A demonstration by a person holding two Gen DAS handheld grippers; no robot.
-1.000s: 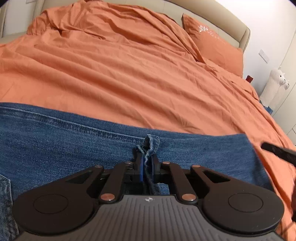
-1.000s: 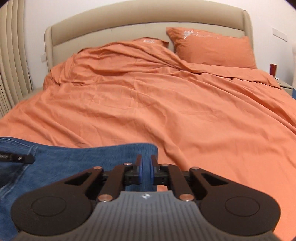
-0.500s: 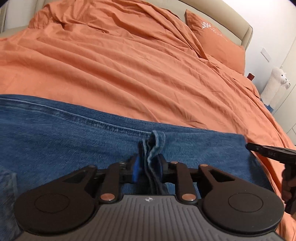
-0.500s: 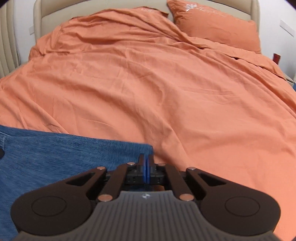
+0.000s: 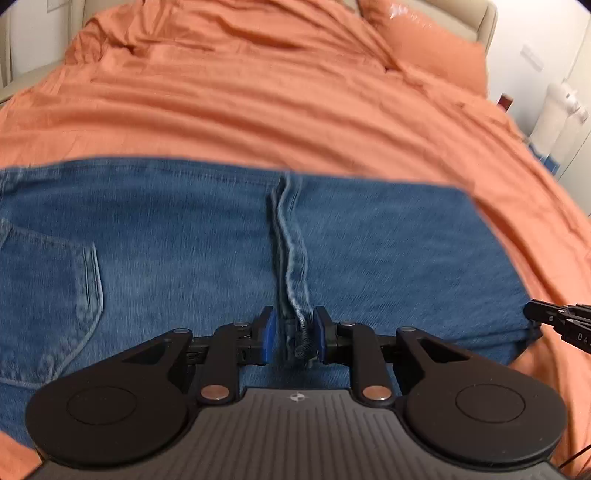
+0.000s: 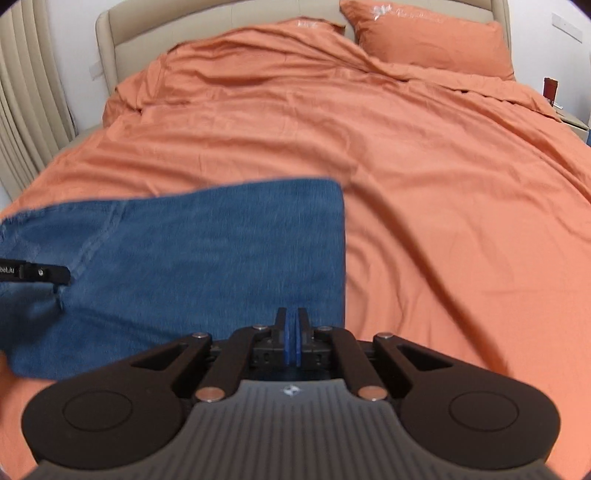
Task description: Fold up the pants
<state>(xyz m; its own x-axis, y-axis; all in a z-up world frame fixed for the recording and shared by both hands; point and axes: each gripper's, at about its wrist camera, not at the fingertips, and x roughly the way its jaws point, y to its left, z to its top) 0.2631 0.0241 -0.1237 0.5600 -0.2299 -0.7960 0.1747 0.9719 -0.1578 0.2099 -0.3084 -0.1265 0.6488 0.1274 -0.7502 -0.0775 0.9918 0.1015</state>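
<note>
Blue denim pants lie flat and folded on the orange bed; they also show in the right wrist view. My left gripper is open, its blue pads apart on either side of a raised denim seam at the near edge. My right gripper has its pads pressed together at the near right corner of the pants; whether cloth is between them is hidden. The right gripper's tip shows at the right edge of the left wrist view, and the left gripper's tip at the left edge of the right wrist view.
The orange duvet covers the bed beyond the pants. Orange pillows lean on a beige headboard. A white plush toy and a nightstand stand to the right of the bed.
Both grippers have pulled back toward me, so more of the pants shows. My left gripper's pads have opened and let go of the denim seam. The right pads stay together.
</note>
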